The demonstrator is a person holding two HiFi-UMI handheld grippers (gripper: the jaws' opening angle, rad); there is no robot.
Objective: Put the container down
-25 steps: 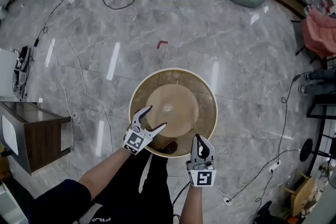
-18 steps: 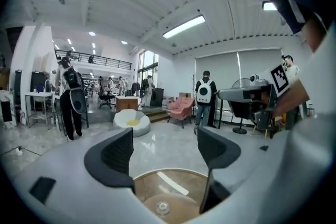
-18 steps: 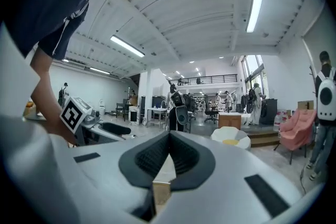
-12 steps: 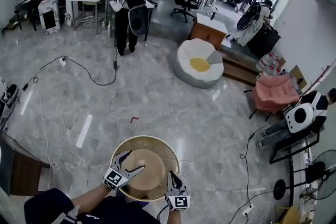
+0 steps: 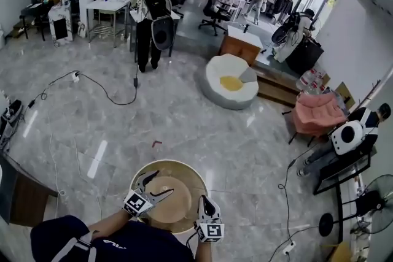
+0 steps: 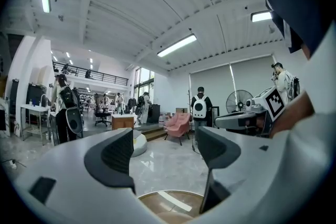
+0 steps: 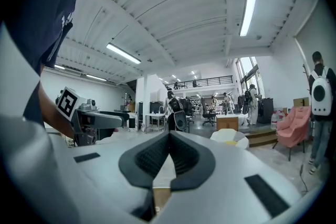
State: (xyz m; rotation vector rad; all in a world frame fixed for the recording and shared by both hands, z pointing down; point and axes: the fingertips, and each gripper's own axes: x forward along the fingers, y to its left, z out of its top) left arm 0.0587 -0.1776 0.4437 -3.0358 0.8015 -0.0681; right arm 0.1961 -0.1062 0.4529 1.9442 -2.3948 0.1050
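My left gripper (image 5: 155,186) hangs with its jaws wide apart and nothing between them, over the round tan container (image 5: 182,176) low in front of me. My right gripper (image 5: 206,202) is clamped on its near rim.

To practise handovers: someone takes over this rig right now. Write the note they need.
Left gripper: fingers apart, empty, hovering over the round tan shallow container.
Right gripper: fingers shut on the container's near rim, carrying it alone.
Container: held up above the grey marble floor, resting on nothing.
Done: container grasped.
Left to do: lower it, set it down, open the right gripper.
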